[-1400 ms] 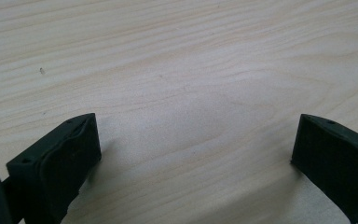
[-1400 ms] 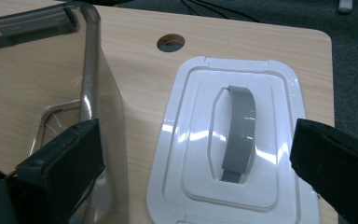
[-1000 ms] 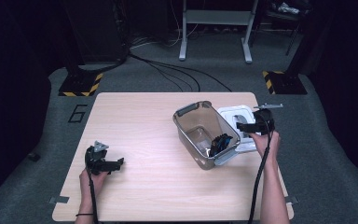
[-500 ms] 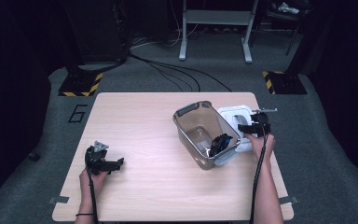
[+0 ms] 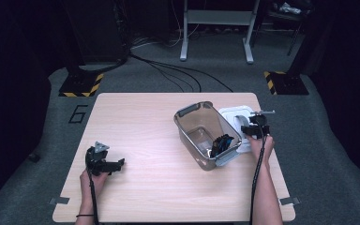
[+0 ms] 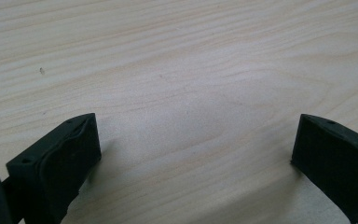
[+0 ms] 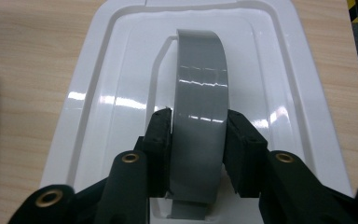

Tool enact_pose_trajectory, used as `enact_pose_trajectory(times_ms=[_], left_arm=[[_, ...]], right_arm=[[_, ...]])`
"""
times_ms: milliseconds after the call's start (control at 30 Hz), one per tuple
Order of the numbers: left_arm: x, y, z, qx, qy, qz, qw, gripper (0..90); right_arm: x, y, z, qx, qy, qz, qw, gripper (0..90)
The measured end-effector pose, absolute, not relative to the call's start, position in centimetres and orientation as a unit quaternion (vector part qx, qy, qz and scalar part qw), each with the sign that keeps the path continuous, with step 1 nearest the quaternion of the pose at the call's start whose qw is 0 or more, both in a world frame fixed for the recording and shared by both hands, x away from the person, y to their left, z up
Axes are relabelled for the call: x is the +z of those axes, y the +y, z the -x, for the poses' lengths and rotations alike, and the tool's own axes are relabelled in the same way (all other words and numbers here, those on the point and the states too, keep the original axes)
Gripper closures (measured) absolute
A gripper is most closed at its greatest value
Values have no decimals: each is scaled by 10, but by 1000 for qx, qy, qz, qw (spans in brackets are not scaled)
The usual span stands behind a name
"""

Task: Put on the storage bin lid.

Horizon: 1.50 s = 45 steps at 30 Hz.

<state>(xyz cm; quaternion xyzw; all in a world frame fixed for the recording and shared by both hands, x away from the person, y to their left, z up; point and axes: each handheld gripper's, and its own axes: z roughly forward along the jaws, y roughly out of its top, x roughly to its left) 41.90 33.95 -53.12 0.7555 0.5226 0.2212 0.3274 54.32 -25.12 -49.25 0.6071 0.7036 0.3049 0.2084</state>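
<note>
A white lid (image 7: 116,93) with a grey arched handle (image 7: 201,70) lies flat on the wooden table, right of a clear plastic bin (image 5: 183,133). My right gripper (image 7: 199,128) reaches down over the lid. Its jaws have just been closing, and both pads now press on the sides of the grey handle. From above, the right gripper (image 5: 252,130) sits over the lid (image 5: 232,115). At the table's left front my left gripper (image 5: 115,165) rests low with its jaws wide apart. Nothing but bare wood lies between the left gripper's (image 6: 193,154) jaws.
The bin stands tilted relative to the table's edges and has grey end handles (image 5: 188,110). A black object (image 5: 221,143) lies inside it. The table's right edge runs close beside the lid. Cables and metal stand legs are on the floor behind the table.
My right gripper has come down onto the lid and its jaws have closed on the grey handle. The left gripper has stayed where it was.
</note>
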Motion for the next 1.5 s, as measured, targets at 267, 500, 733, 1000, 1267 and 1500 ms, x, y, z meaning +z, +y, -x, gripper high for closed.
enact_pose_trajectory(times_ms=[267,500,733,1000,1267,1500], left_arm=[[-531,339,-419,221,523,-755,328,10],[-531,339,-419,221,523,-756,327,10],[-531,339,-419,221,522,-756,327,10],[-531,339,-419,221,523,-756,327,10],[-531,339,-419,221,523,-756,327,10],[-531,340,-419,221,522,-756,327,10]], right_arm=[[-486,-252,-539,311,705,-602,209,671],[-470,-250,-534,302,715,-590,220,672],[-449,-256,-525,308,708,-593,228,672],[-411,-260,-512,318,708,-584,237,672],[-373,-260,-501,331,707,-573,249,673],[-343,-253,-492,337,711,-559,260,672]])
